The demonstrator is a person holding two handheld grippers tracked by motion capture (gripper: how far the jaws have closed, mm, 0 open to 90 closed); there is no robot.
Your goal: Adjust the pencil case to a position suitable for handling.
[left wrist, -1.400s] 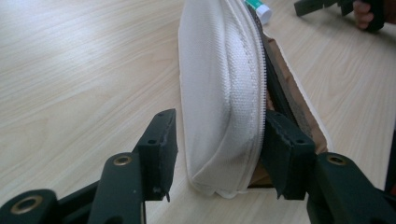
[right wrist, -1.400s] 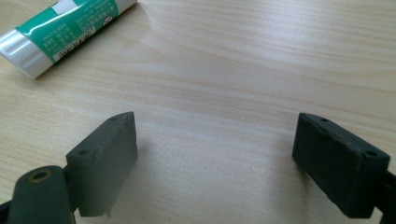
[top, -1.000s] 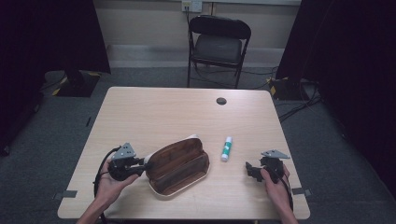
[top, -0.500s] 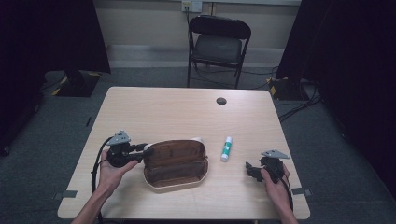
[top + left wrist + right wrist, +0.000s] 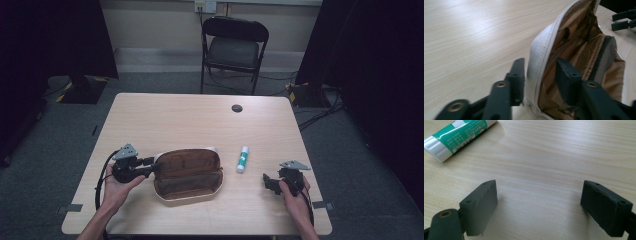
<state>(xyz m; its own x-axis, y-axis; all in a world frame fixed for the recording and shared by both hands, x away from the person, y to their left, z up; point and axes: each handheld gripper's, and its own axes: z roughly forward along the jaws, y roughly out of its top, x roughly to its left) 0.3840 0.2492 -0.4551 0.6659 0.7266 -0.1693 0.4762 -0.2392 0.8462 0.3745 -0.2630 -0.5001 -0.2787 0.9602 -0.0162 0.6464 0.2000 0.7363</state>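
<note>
Now I see the brown pouch (image 5: 189,175) lying open near the front edge of the counter (image 5: 180,115), a little left of the middle, with its zipper mouth facing up and its white rim (image 5: 541,52) standing along the left end. My left gripper (image 5: 150,167) is at that left end of the pouch, and in the left gripper view its jaws stand on both sides of the white rim, one outside on the counter side and one inside the brown lining. They have just been closing a little with the rim between them; the outside jaw lies against the fabric, but I cannot tell if the inside one presses on it, as a small gap seems to be there. My right gripper (image 5: 270,182) rests near the front right corner of the counter, well apart from the pouch, and in the right gripper view its jaws are wide open with only bare wood between them. A glue stick (image 5: 242,159) with a green and white label lies just right of the pouch, between it and the right gripper, touching neither.
</note>
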